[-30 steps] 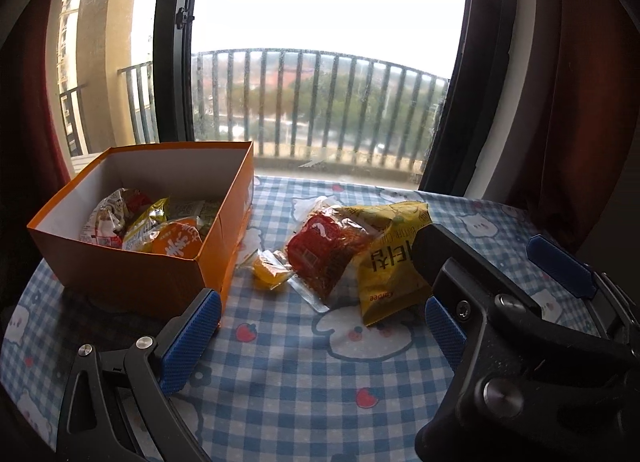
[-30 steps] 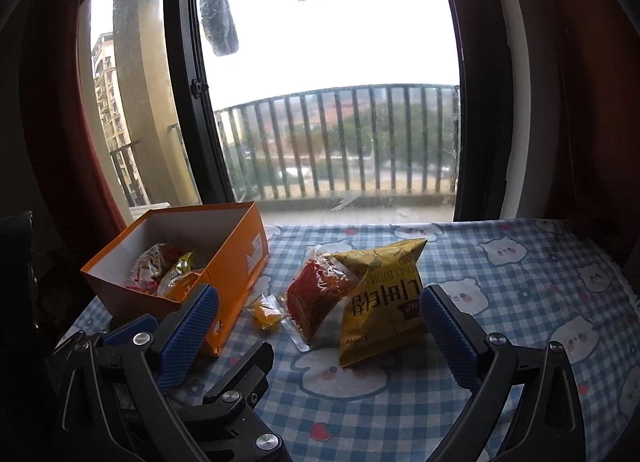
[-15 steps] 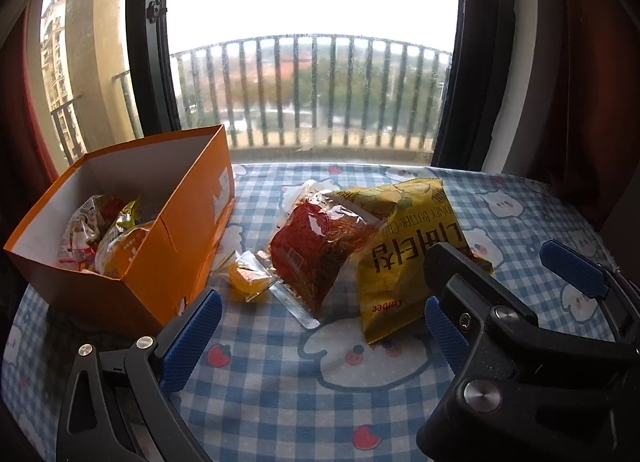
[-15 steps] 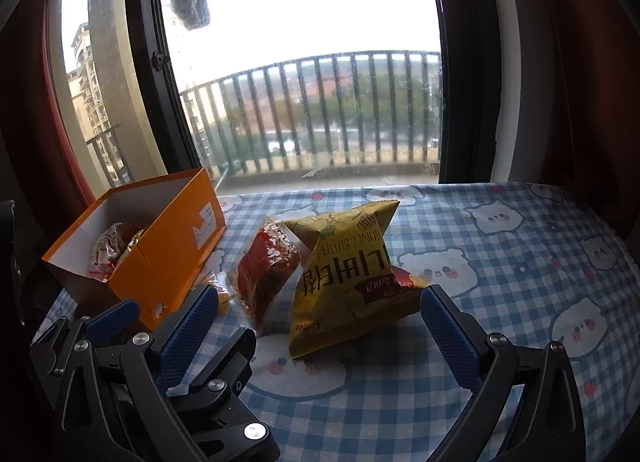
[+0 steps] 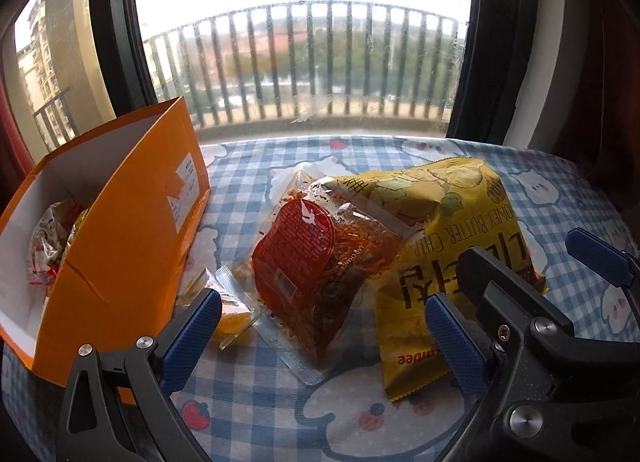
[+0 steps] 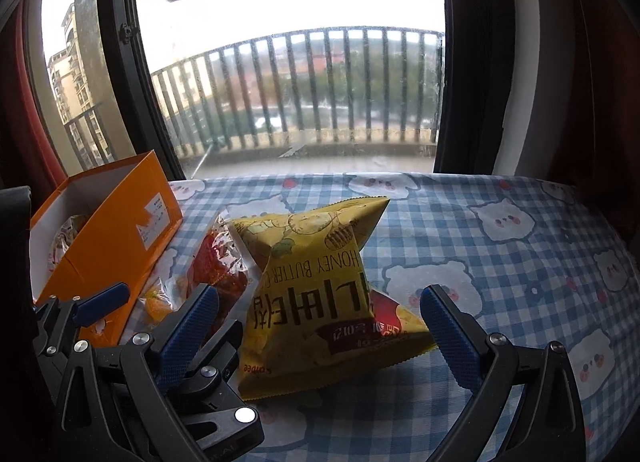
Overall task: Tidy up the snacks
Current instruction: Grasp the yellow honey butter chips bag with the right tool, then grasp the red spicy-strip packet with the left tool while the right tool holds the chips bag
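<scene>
- My left gripper (image 5: 320, 336) hung low over the checked tablecloth (image 5: 248, 402), its blue pads (image 5: 188, 344) spread wide and holding nothing.
- My right gripper (image 6: 316, 336) sat just beside it on the right, fingers likewise wide apart, with the near end of the yellow chip bag (image 6: 316, 302) lying between them; I could not tell whether either pad touched it.
- Between my left fingers lay the red snack packet (image 5: 316, 274), its clear wrapper partly overlapping the yellow chip bag (image 5: 444, 250) to its right.
- A small yellow candy packet (image 5: 232, 314) rested just beside my left pad, between the red packet and the orange box (image 5: 120, 250).
- The orange box stood open at the left of the table, with several wrapped snacks (image 5: 48, 246) already inside it.
- Beyond the table edge stood a window (image 6: 288, 62) with a dark frame, a balcony railing (image 6: 300, 90) outside it, and dark curtains (image 6: 580, 62) to the right.
</scene>
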